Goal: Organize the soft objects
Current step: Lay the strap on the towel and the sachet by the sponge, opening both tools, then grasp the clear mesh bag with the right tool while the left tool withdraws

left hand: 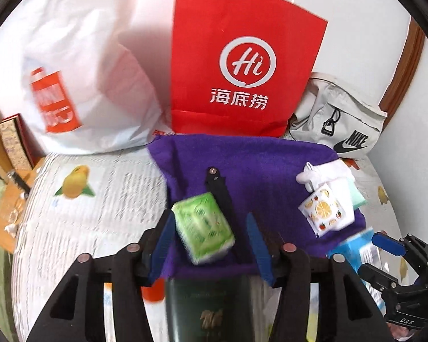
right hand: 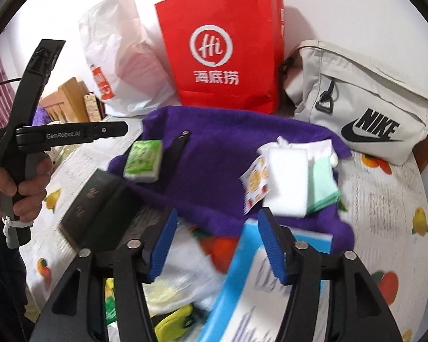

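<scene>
A purple towel (left hand: 256,168) lies spread on the bed. On it sits a green tissue pack (left hand: 204,228), between the blue pads of my left gripper (left hand: 212,242); the jaws stand open and the pads do not press it. A white pack with a fruit-print packet (right hand: 288,182) and a mint cloth (right hand: 323,185) rest on the towel's right side. My right gripper (right hand: 218,245) is open above a blurred light-blue pack (right hand: 242,285), holding nothing. A black folding tool (right hand: 177,148) lies on the towel beside the green pack.
A red paper bag (left hand: 242,57), a white plastic bag (left hand: 85,85) and a grey Nike bag (right hand: 365,108) stand along the wall behind the towel. A dark green booklet (right hand: 94,205) lies on the fruit-print sheet (left hand: 100,199). A hand (right hand: 22,182) holds the left gripper.
</scene>
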The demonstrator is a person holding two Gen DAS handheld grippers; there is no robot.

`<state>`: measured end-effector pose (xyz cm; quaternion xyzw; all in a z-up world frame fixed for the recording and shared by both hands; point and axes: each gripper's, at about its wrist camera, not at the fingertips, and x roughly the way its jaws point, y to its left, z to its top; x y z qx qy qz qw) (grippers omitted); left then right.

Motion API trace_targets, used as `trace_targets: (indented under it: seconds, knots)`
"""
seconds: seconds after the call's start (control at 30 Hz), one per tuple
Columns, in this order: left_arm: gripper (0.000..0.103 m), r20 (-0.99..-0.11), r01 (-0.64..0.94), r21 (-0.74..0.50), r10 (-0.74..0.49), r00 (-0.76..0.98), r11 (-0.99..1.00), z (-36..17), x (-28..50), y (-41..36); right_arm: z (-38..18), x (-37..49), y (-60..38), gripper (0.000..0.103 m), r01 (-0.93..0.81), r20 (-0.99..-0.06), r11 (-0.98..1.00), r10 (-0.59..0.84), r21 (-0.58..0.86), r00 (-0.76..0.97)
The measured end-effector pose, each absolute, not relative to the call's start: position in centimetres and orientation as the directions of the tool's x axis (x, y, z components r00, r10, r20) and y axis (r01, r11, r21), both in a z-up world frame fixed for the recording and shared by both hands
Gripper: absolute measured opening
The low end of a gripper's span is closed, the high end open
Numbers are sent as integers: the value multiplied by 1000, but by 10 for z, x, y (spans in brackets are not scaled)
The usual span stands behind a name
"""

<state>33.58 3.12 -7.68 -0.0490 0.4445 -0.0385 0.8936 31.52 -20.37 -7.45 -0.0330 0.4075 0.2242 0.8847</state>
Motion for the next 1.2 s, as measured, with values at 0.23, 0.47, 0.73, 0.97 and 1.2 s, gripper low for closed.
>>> trace_targets:
  seconds: [0.23,0.47,0.73,0.97,1.2]
  knots:
    - [56,-778,5,-123,-100,620,992,-63,268,53,-86,271,-188,64,-438,-750,890,375,126,545]
    - [60,-778,-44,-140,-82,623,989,-78,206,82,-109,251,-161,64,-467,-788,883,322,49,525]
    - [60,-789,-71,-186,-106,606,980,-106,181,102,-129,256,-131,65,-449,-815,893,236,-33,530]
    - [60,-785,-56,-230,-151,600,972,-116,179,115,-145,266,-112,73,-431,-829,900,187,-72,528]
    - [60,-794,-17,-242,-188,578,970,-126,172,115,-158,278,-101,71,-415,-846,906,152,-88,511]
